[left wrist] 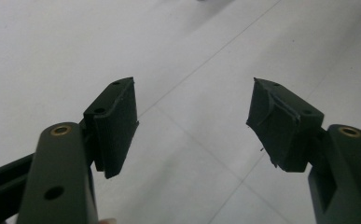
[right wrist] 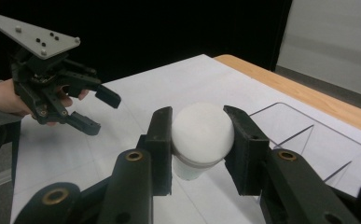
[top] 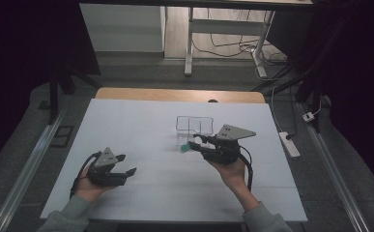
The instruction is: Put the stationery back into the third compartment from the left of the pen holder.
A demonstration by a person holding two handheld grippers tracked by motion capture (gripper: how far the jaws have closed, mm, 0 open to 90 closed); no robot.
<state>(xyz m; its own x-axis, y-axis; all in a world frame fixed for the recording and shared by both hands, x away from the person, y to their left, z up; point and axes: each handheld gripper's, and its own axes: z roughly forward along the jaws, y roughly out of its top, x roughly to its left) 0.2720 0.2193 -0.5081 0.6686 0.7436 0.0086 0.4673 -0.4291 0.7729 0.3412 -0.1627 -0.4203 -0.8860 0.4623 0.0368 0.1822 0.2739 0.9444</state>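
In the high view, a white sheet covers the tabletop [top: 141, 125], whose wooden far edge shows beyond it. The left gripper [top: 124, 165] sits low over the near left part of the tabletop, held in the person's left hand [top: 89, 187], its jaws spread apart with nothing between them. The right gripper [top: 196, 144] is held up by the right hand [top: 233, 175] a little right of the middle, its jaws pointing toward the left edge and clenched on a small thing that is too small to make out here, with a green bit [top: 185, 147] at the tips. Just behind it, toward the far edge, stands a clear plastic box with compartments [top: 194, 124]. In the left gripper view, the two black jaws stand well apart over the bare white sheet, and the ribbed pad [left wrist: 117, 126] of one of them faces inward with nothing against it. In the right gripper view, the jaws are grasping a white round-topped object [right wrist: 201, 133] from both sides; a paler collar shows beneath its dome, and what it is exactly I cannot tell. The clear box [right wrist: 308, 135] lies to the right of it near the wooden edge, and the left gripper [right wrist: 94, 109] hangs farther off at the upper left, released, with its grey three-cornered plate on top.
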